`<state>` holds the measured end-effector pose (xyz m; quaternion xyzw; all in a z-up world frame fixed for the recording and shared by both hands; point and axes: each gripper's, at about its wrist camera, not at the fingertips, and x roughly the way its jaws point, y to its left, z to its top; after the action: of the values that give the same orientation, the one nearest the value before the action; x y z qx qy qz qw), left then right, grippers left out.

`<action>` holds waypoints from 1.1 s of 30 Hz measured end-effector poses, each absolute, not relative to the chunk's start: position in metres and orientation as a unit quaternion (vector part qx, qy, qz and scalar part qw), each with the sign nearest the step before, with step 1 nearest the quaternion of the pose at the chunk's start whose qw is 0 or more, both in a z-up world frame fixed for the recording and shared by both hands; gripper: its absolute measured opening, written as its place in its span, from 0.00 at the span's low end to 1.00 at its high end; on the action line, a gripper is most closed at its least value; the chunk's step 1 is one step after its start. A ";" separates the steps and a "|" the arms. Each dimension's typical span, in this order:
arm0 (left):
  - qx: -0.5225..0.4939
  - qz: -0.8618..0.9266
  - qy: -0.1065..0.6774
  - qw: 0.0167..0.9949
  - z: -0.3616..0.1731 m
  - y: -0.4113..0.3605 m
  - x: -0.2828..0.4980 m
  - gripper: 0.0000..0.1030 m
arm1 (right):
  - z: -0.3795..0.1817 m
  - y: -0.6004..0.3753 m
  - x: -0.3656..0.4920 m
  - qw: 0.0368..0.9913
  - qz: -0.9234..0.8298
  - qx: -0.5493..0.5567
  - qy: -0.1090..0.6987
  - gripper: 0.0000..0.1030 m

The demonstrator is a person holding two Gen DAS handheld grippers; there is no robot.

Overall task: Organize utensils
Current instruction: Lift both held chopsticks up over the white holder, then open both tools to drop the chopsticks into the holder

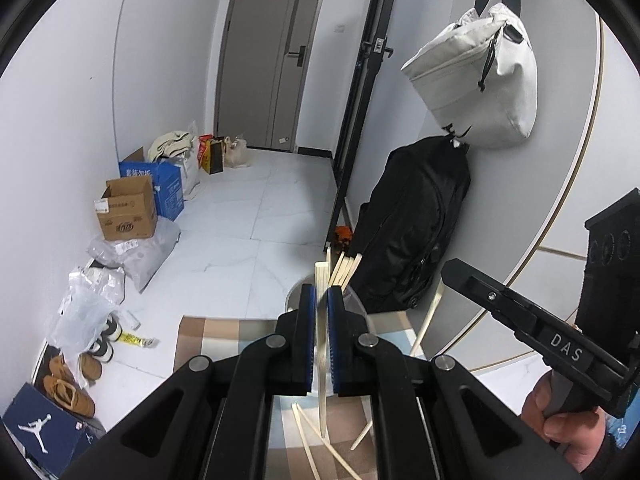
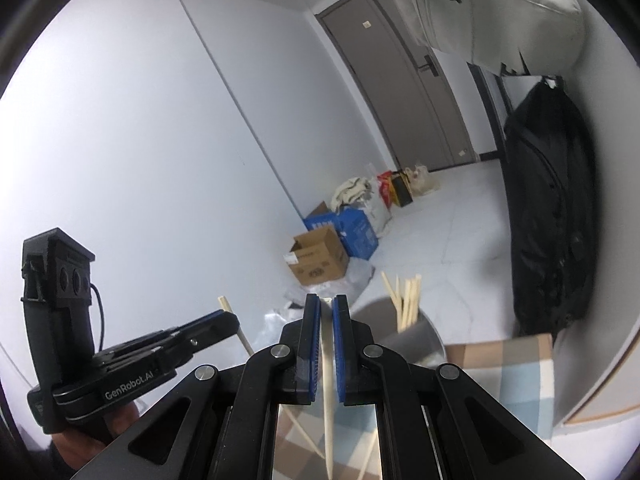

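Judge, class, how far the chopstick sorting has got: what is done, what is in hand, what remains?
Done: several chopsticks stand upright in the grey holder.

In hand: each claw grips one chopstick, the left claw and the right claw, both raised above the checked mat.

Left: both held sticks must go into the holder, and a few loose chopsticks lie on the mat below. Roughly midway.

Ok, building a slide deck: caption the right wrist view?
Right gripper pinches a chopstick above the grey holder of chopsticks; left gripper holds another.
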<state>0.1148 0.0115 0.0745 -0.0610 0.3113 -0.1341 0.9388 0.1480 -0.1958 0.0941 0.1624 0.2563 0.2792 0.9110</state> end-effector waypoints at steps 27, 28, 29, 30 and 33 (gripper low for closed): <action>-0.055 -0.138 0.265 0.953 0.089 0.011 0.198 0.02 | 0.118 -0.165 0.252 0.939 0.253 0.111 0.205 0.05; -0.059 -0.142 0.264 0.952 0.088 0.012 0.199 0.02 | 0.114 -0.166 0.254 0.940 0.250 0.115 0.201 0.05; -0.061 -0.145 0.262 0.952 0.083 0.013 0.200 0.02 | 0.110 -0.166 0.255 0.941 0.247 0.117 0.201 0.05; -0.060 -0.143 0.261 0.953 0.081 0.014 0.201 0.02 | 0.106 -0.167 0.258 0.940 0.246 0.120 0.203 0.05; -0.058 -0.147 0.265 0.951 0.072 0.015 0.208 0.02 | 0.095 -0.166 0.265 0.940 0.241 0.124 0.205 0.05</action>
<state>0.2078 0.0145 0.0720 -0.0580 0.2654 -0.1470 0.9511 0.2650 -0.1658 0.0945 0.1241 0.2055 0.2407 0.9405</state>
